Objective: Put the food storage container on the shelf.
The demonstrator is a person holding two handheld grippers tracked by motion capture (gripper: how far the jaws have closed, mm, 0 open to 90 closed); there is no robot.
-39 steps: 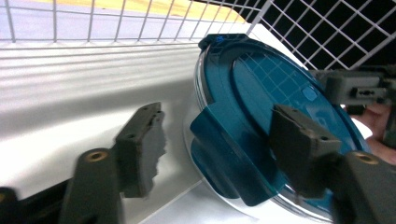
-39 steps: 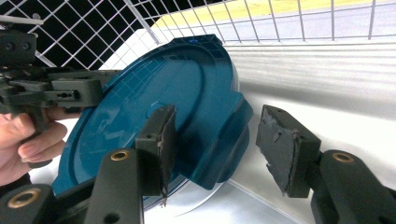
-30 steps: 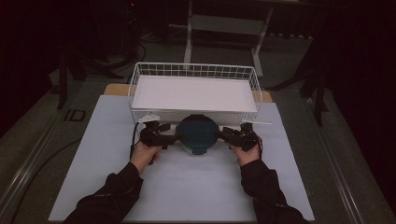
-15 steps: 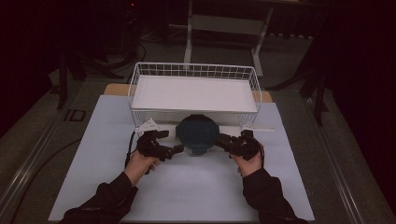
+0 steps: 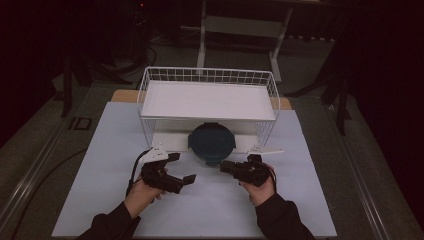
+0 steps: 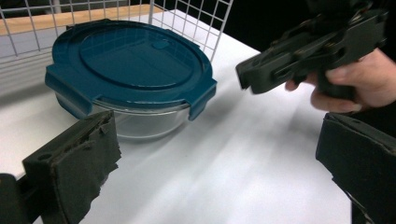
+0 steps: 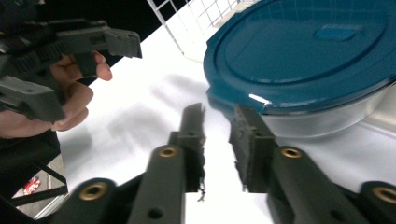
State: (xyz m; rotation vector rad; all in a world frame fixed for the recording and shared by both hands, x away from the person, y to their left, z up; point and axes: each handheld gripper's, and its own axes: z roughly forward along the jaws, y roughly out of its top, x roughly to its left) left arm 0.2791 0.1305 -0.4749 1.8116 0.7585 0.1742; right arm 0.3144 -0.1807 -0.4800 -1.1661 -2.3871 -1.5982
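both grippers sit low centre of the high view, clear of the container: left gripper (image 5: 181, 168) spread wide and empty, right gripper (image 5: 224, 166) nearly closed on nothing. the one glass container (image 5: 212, 143) with its blue lid (image 6: 135, 63) on sits mid-frame, tucked half under the front of the single wire rack (image 5: 208, 76) on the white mat (image 5: 210, 205). looks placed and let go, little left; count: two grippers, one container, one lid, one rack.

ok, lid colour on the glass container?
Dark teal-blue lid, over a clear glass bowl; best in the left gripper view.
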